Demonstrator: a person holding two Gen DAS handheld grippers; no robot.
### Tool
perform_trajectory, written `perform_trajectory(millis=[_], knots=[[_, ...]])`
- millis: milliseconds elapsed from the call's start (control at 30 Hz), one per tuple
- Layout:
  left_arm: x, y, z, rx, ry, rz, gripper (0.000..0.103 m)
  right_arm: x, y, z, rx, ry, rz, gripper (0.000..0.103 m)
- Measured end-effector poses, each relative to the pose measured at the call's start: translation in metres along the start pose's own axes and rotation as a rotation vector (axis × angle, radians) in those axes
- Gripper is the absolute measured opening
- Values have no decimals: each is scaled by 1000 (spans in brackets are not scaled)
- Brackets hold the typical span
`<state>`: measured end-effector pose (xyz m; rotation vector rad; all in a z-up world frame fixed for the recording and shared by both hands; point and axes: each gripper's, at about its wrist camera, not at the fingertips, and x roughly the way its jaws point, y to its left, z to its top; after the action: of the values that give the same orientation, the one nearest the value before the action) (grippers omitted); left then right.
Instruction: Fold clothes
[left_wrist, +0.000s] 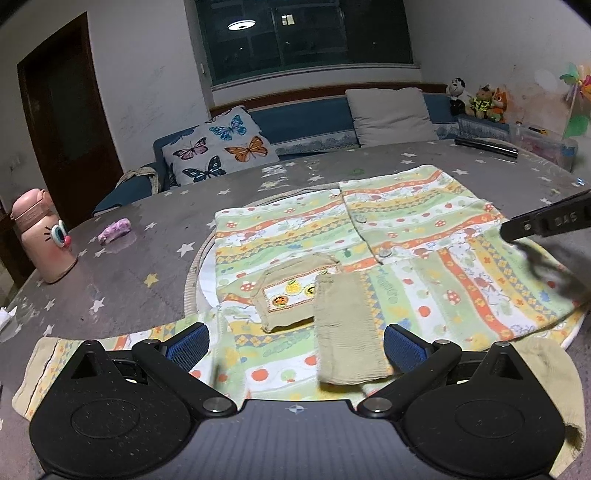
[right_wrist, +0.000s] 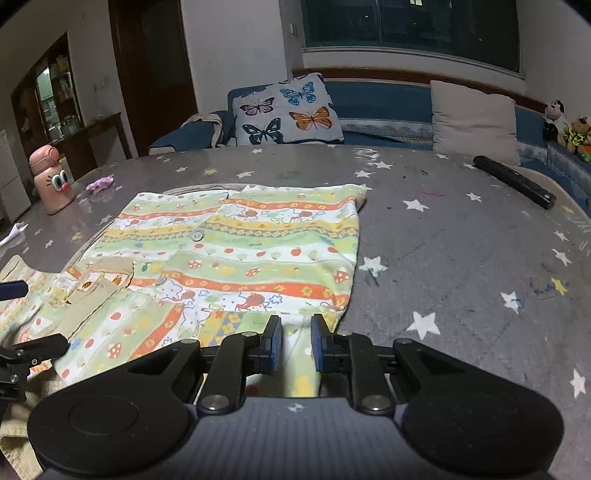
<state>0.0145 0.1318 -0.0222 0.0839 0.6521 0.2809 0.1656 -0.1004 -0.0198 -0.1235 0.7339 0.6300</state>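
A child's striped garment (right_wrist: 258, 236), in green, orange and white with mushrooms and animals, lies spread on the grey star-print tablecloth (right_wrist: 461, 258). Its near part shows a tan pocket (left_wrist: 291, 295) and a tan ribbed cuff (left_wrist: 347, 332). My left gripper (left_wrist: 295, 349) stands open low over that near part, with the cuff lying between its blue pads and untouched. My right gripper (right_wrist: 296, 343) is at the garment's near right corner, its pads nearly together on a bunched strip of the fabric. One of its black fingers (left_wrist: 543, 221) reaches in from the right in the left wrist view.
A pink cartoon bottle (left_wrist: 42, 236) stands at the table's left, with a small purple object (left_wrist: 115, 229) beside it. A long black bar (right_wrist: 513, 181) lies at the far right. White paper (right_wrist: 13, 232) sits at the left edge. Beyond the table is a blue sofa with a butterfly cushion (right_wrist: 291, 110).
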Motion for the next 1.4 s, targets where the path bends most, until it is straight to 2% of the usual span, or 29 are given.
perform_trajectory(millis=[133,300,467,833,1167,1300,1400], knots=[[1,1,-1,-12,6,6,102,-6,6,-1,-22,-14,15,17],[-3,6,-6,-21,11,11,102,0,13,-6,-72,-4,-10,19],[-15,29,-13,-82,16,49,101,-13,30,-10,-103,-16,33,31],[-34,102,-40,-234,64,245,93,-12,95,-21,-220,-6,172,35],[-41,172,-62,-399,79,467,93,-14,111,-27,-276,-7,177,40],[-36,189,-63,-410,88,502,90,-17,111,-29,-276,-6,180,41],[-31,199,-63,-430,95,500,85,-19,112,-30,-277,-7,182,41]])
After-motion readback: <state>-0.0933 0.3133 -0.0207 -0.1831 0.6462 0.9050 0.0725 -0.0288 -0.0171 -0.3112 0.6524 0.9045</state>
